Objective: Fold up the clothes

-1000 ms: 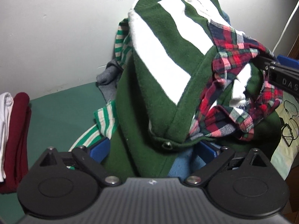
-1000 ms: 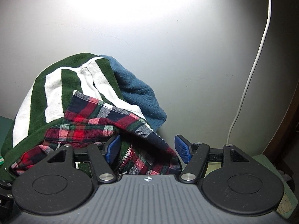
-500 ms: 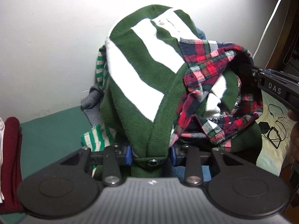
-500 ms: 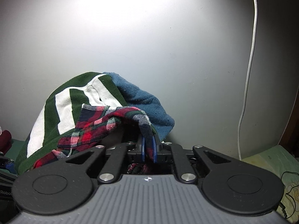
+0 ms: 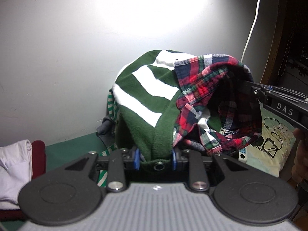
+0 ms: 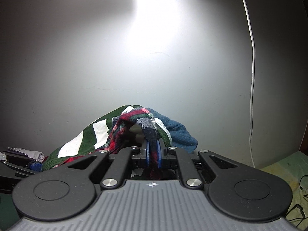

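My left gripper [image 5: 155, 159] is shut on the snap-button hem of a green fleece garment with white stripes [image 5: 146, 100], which rises in a mound against the wall. A red plaid shirt [image 5: 200, 82] drapes over its right side. My right gripper [image 5: 248, 81] comes in from the right and pinches the plaid shirt's upper edge. In the right wrist view that gripper [image 6: 153, 154] is shut on a fold of the plaid shirt [image 6: 132, 117], with the green striped garment [image 6: 86, 136] at left and a blue garment [image 6: 179, 130] behind.
Folded white [image 5: 13, 163] and dark red [image 5: 38, 157] clothes lie at left on the green bed surface [image 5: 73, 150]. A cartoon-print pillow [image 5: 277, 134] sits at right, where a hand [image 5: 300, 154] shows. A white cable [image 6: 253, 77] hangs down the wall. More striped and grey clothes sit behind the mound.
Both grippers were open a second ago; the left has shut on the green garment's hem and the right on the plaid shirt. Both have drawn back, and the pile looks smaller and lower.
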Motion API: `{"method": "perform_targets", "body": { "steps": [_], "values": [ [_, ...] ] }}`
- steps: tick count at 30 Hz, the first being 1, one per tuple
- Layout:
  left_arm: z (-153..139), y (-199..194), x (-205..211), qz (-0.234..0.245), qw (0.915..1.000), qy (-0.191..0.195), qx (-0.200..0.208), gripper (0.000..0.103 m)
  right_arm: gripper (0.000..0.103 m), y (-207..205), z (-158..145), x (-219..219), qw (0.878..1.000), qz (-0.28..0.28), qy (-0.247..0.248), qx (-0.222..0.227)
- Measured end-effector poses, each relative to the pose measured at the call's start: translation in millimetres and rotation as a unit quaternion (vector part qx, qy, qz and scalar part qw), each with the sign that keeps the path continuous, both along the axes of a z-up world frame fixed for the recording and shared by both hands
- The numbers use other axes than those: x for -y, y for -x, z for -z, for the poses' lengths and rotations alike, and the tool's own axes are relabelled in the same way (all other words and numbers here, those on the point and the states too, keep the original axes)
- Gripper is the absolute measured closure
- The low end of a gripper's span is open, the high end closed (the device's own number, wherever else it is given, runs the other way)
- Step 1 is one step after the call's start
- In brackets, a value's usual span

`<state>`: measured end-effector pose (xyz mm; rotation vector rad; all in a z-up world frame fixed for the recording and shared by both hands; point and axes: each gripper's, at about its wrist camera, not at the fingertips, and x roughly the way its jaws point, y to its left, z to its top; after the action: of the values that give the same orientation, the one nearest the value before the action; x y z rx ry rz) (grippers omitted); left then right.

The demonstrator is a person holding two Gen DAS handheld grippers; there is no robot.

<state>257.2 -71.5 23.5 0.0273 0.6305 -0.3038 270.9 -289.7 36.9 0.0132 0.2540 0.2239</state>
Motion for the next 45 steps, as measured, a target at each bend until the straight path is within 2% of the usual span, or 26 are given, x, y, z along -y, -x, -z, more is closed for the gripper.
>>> {"method": "perform_targets", "body": {
  "steps": [9, 13, 20, 24, 29, 39, 45],
  "values": [
    [5.5, 65.0, -18.2, -0.002, 0.9998, -0.004, -0.019, 0.076, 0.095, 75.5, 15.9, -16.8, 1.000, -0.025, 0.004, -0.017],
    [10.9, 82.4, -27.6, -0.004, 0.9995, -0.012, -0.029, 0.076, 0.094, 102.4, 29.4, -26.8, 0.999, -0.029, 0.006, -0.033],
    [19.8, 79.5, -30.8, -0.002, 0.9990, -0.022, -0.038, 0.075, 0.094, 127.4, 24.5, -38.1, 0.999, -0.018, 0.016, -0.047],
    [18.0, 95.6, -27.2, 0.004, 0.9990, -0.029, -0.033, 0.075, 0.094, 136.4, 18.6, -41.4, 0.999, -0.013, 0.022, -0.048],
    [12.3, 118.5, -32.8, 0.003, 0.9992, -0.021, -0.035, 0.075, 0.094, 150.8, 17.7, -48.9, 0.998, -0.012, 0.020, -0.052],
    [37.2, 156.0, -53.6, -0.007, 0.9971, 0.007, -0.075, 0.075, 0.094, 186.7, 37.8, -71.4, 0.997, -0.001, -0.003, -0.076],
    [43.8, 183.1, -73.5, -0.016, 0.9972, 0.009, -0.072, 0.075, 0.094, 210.0, 47.4, -85.3, 0.996, -0.002, -0.020, -0.092]
  ]
}}
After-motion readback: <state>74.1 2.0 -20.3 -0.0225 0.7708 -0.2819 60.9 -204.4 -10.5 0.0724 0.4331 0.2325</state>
